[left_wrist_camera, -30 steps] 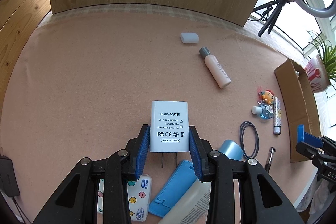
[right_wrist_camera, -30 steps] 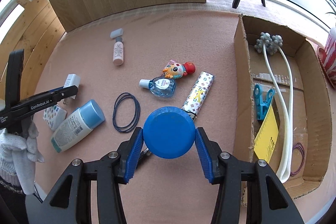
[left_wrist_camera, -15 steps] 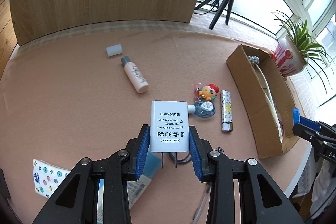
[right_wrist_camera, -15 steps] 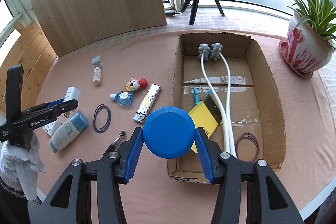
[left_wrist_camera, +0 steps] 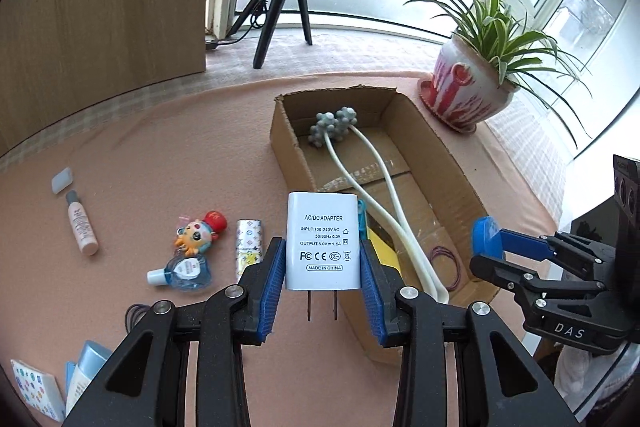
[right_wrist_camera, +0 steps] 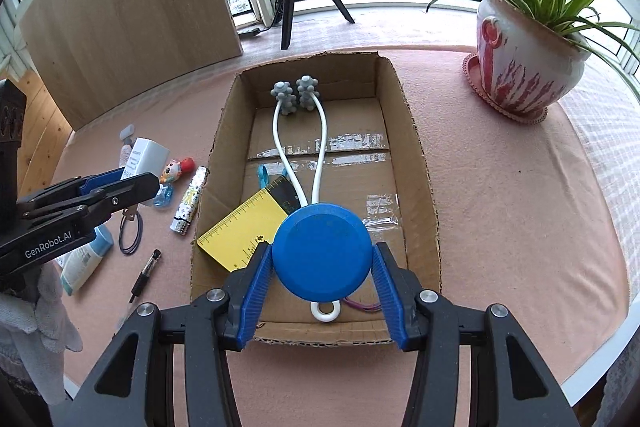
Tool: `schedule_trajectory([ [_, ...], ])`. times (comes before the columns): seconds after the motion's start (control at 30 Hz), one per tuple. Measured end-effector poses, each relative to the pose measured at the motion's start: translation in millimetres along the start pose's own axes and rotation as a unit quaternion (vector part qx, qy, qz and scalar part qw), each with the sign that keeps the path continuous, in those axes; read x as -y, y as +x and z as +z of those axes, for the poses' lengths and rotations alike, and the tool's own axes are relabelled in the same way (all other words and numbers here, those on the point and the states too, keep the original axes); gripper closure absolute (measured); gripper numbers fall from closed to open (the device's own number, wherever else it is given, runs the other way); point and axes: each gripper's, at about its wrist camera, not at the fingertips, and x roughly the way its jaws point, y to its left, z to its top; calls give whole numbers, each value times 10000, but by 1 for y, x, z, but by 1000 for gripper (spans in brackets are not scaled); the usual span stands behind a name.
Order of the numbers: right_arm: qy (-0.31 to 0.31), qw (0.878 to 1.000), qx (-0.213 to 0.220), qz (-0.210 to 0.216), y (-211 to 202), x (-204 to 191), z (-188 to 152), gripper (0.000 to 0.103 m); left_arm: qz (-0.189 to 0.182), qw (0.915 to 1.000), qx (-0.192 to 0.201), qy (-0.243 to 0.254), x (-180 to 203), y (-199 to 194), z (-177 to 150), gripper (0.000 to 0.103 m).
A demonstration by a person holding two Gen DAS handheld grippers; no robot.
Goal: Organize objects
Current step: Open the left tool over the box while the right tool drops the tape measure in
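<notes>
A: Left gripper (left_wrist_camera: pixel 323 291): blue pads pinch a white rectangular AC/DC plug adapter (left_wrist_camera: pixel 322 241) by its sides. Prongs point back toward the handle, long axis runs along the fingers, printed face up. It's held in the air at the near left edge of the open brown cardboard box (right_wrist_camera: pixel 416 147).

B: And the right gripper (right_wrist_camera: pixel 320 287)?

A: Clamped on a round blue plastic lid (right_wrist_camera: pixel 322 255), flat face toward the camera, carried over the near end of the box.

B: Progress?

A: Partway, I'd judge. In the box: a white two-armed massager with grey knobbly heads (right_wrist_camera: pixel 296 131), yellow ruler card (right_wrist_camera: pixel 248 223), a blue clip (right_wrist_camera: pixel 262 175), a purple band (left_wrist_camera: pixel 444 259). Left on the pink cloth: cartoon keychain (left_wrist_camera: pixel 200 231), small blue bottle (left_wrist_camera: pixel 184 269), patterned lighter (left_wrist_camera: pixel 249 245), beige tube (left_wrist_camera: pixel 82 225), black hair ties (right_wrist_camera: pixel 131 231), pen (right_wrist_camera: pixel 145 273), blue-capped lotion tube (right_wrist_camera: pixel 86 261).
</notes>
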Motion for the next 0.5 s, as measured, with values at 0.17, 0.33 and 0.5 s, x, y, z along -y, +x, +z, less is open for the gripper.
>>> schedule_trajectory([
  [0.17, 25, 10000, -1, 22, 3, 9, -1, 57, -38, 9998, -91, 200, 32, 17, 5, 64],
  [0.33, 7, 10000, -36, 58, 7, 12, -2, 56, -12, 9996, -148, 258, 44, 29, 8, 64],
  [0.5, -49, 10000, -35, 37, 8, 13, -2, 56, -51, 9997, -148, 194, 46, 32, 10, 64],
])
